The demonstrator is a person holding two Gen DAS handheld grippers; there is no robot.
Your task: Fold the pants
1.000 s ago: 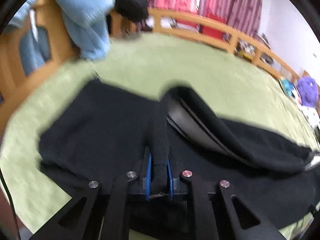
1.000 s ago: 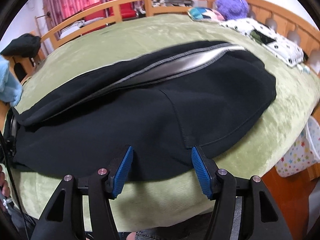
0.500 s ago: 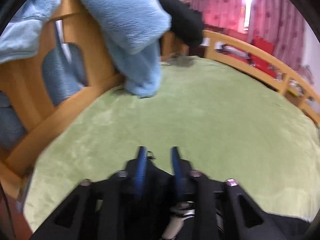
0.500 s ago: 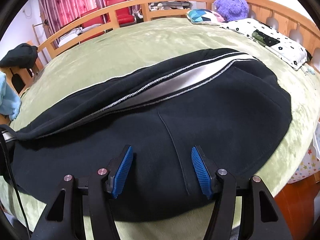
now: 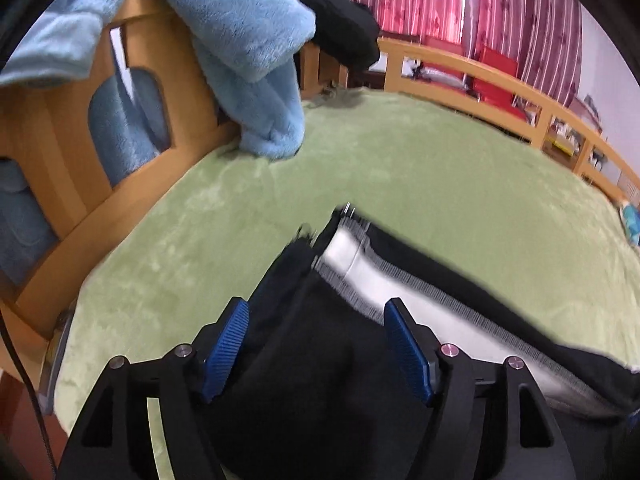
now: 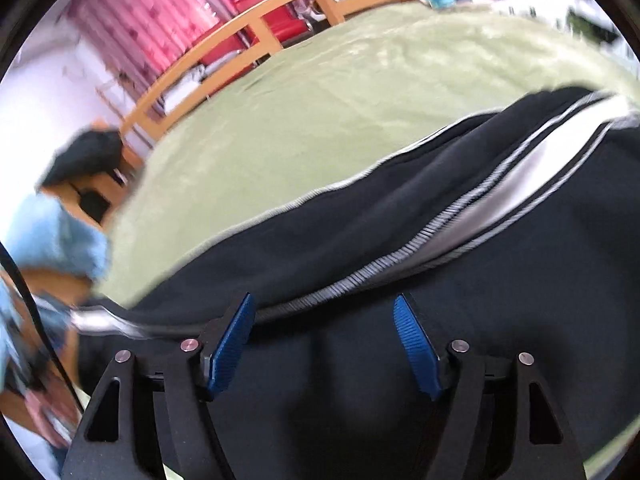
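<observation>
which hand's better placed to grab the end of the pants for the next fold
Left, probably. The left gripper, whose jaws have just been opening, hangs over the end of the black pants, with the fabric's edge just ahead. The right gripper, also open, sits over the middle of the garment.

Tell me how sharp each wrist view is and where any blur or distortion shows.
Left wrist view: mostly sharp, the black pants slightly smeared at their edges, the wooden bed rail bowed by the fisheye. Right wrist view: heavy motion blur on the green bed cover and curtains; the right hand-held gripper stays crisp.
</observation>
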